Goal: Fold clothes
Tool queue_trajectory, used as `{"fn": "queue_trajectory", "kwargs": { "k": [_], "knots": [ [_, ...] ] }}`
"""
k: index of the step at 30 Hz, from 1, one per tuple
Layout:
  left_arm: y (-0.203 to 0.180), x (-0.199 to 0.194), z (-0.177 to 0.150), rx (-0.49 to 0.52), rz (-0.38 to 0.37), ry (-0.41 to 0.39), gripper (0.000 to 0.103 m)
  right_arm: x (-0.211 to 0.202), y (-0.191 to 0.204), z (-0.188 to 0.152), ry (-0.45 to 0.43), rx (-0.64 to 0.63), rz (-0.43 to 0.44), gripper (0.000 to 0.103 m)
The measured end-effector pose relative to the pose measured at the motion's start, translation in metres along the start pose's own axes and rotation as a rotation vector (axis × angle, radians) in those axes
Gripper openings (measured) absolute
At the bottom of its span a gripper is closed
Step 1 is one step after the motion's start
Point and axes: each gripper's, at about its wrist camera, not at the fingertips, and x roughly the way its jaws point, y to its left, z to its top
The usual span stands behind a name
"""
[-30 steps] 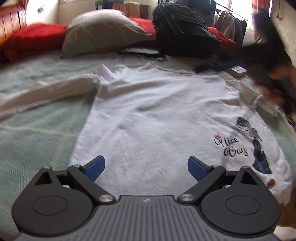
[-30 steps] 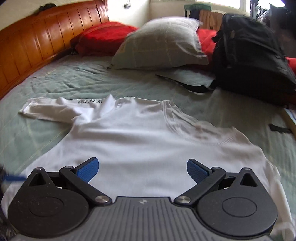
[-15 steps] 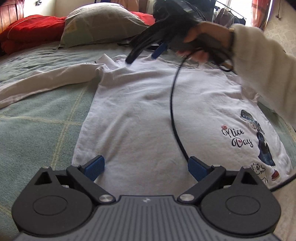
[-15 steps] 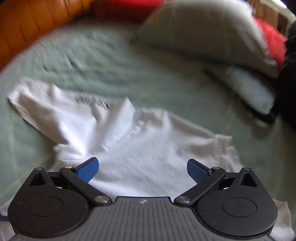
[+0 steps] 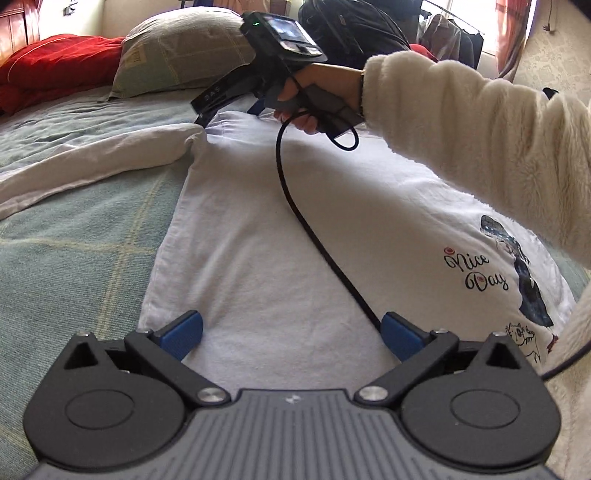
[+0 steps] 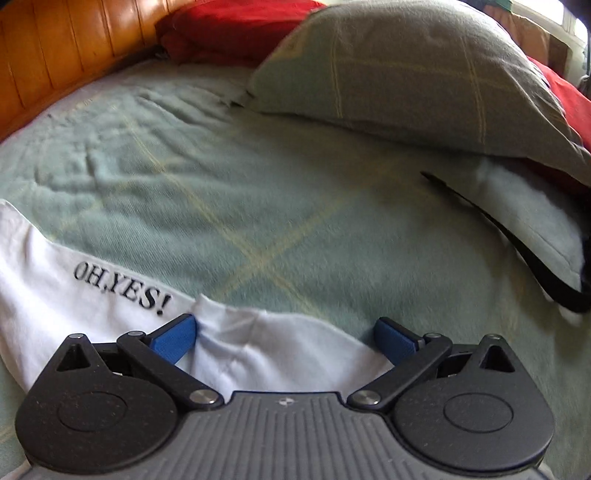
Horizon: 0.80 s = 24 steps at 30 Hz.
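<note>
A white long-sleeved shirt (image 5: 266,229) lies spread flat on the green bed cover, with a "Nice Day" print (image 5: 476,271) at its right. Its left sleeve (image 5: 92,162) stretches out to the left. My left gripper (image 5: 291,330) is open and empty just above the shirt's near hem. My right gripper (image 5: 231,105) reaches across to the shirt's shoulder, held in a hand with a cream fleece sleeve. In the right wrist view the right gripper (image 6: 286,338) is open, its jaws over the shirt's shoulder edge (image 6: 258,343) beside the sleeve printed "OH,YES!" (image 6: 122,286).
A grey-green pillow (image 6: 406,70) and a red pillow (image 5: 55,70) lie at the head of the bed by the wooden headboard (image 6: 55,55). A black backpack (image 5: 354,26) stands behind them, its strap (image 6: 517,243) trailing on the cover. The right gripper's black cable (image 5: 314,236) crosses the shirt.
My right gripper swung left across the shirt and dropped low to its left shoulder. My left gripper came a little closer to the hem. Both stayed open.
</note>
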Motion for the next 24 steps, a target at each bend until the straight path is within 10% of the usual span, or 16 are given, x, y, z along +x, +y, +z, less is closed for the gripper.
{"fn": "queue_trajectory", "kwargs": {
  "k": [10, 14, 24],
  "knots": [
    [-0.009, 0.001, -0.003, 0.067, 0.036, 0.013, 0.102, -0.088, -0.027, -0.027, 0.087, 0.084, 0.098, 0.103],
    [-0.008, 0.001, -0.005, 0.069, 0.035, 0.013, 0.102, -0.063, -0.028, -0.048, 0.161, 0.084, 0.034, 0.103],
    [-0.006, 0.001, -0.006, 0.057, 0.035, 0.011, 0.102, -0.008, -0.032, -0.011, 0.006, 0.043, -0.121, 0.103]
  ]
}}
